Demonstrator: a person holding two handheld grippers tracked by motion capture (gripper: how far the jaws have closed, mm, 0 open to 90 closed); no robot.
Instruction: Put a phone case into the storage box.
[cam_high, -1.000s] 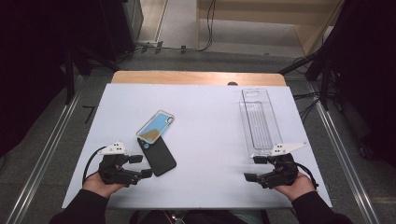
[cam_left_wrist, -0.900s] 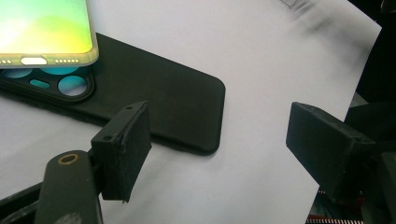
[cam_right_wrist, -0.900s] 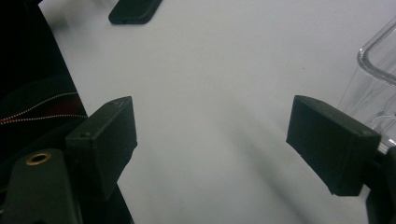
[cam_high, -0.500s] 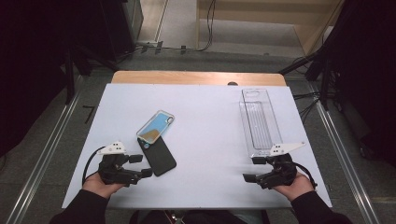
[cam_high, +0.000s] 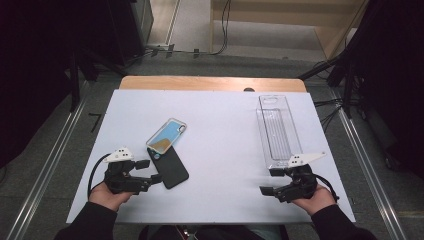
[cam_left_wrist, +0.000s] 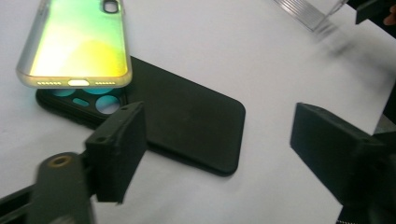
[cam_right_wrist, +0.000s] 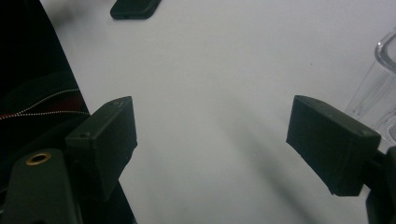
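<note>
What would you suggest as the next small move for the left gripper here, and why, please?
Probably ease the left gripper forward until its fingers straddle the near end of the black phone case. Its jaws have just been opening, nothing lies between them, and that case lies flat just ahead, its far end under the iridescent case. The right gripper rests open beside the clear tray.
</note>
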